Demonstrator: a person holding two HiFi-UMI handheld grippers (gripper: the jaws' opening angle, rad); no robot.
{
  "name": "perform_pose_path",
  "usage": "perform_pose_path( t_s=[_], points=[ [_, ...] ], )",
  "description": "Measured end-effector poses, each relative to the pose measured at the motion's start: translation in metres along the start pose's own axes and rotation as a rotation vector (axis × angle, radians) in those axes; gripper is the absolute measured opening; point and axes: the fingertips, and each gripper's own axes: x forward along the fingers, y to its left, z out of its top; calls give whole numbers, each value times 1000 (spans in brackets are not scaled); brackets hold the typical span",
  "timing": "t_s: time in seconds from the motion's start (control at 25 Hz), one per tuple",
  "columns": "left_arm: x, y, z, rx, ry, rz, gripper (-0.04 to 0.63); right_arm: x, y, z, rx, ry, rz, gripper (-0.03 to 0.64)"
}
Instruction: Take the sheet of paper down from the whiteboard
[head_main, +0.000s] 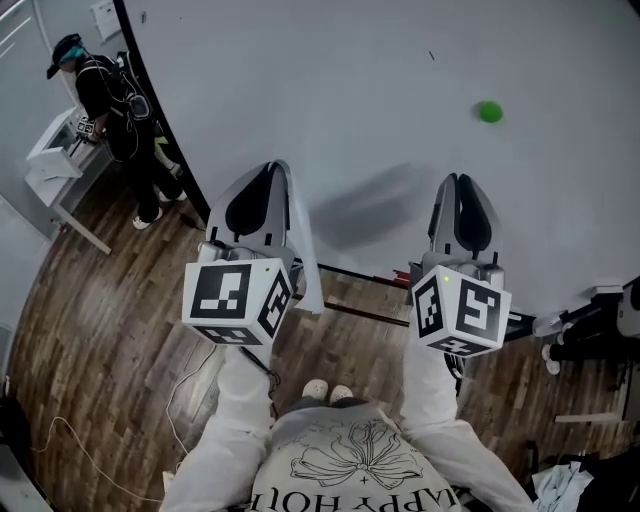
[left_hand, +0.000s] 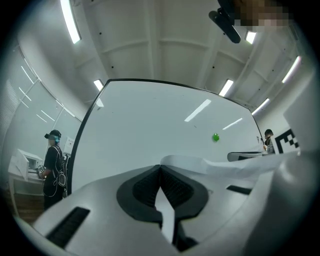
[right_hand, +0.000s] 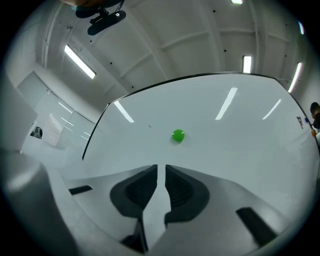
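Note:
The whiteboard (head_main: 350, 90) fills the upper head view, with one green magnet (head_main: 489, 111) stuck on it at the upper right. My left gripper (head_main: 270, 172) is shut on the white sheet of paper (head_main: 303, 262), which hangs away from the board along the gripper's right side. In the left gripper view the sheet (left_hand: 235, 167) curls off to the right from the closed jaws (left_hand: 160, 167). My right gripper (head_main: 463, 182) points at the board below the magnet (right_hand: 178, 135). Its jaws (right_hand: 161, 170) stand a narrow slit apart with nothing between them.
A person in black (head_main: 110, 105) stands at a white desk (head_main: 55, 165) by the board's left edge. Dark equipment (head_main: 600, 325) sits at the right on the wooden floor. A thin cable (head_main: 90, 450) lies on the floor at lower left.

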Motion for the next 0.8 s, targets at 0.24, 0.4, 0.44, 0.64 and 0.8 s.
perform_pose_path(
  t_s=[0.24,0.4,0.44,0.64,0.8],
  points=[
    [-4,-15,-8,-20,12,-21,5,-7,9,-8,-1,20,29,35],
    [-6,-19,-10,-12,18,-23,5,-9,9,-8,-6,25,26,28],
    [-6,-20,-11,-10,20,-24,5,-9,9,-9,-6,26,25,28],
    [-7,-26,-12,-5,28,-31,5,-11,9,-11,-11,39,28,27],
    [-7,-30,-15,-7,34,-36,5,-12,8,-15,-15,52,30,26]
  ],
)
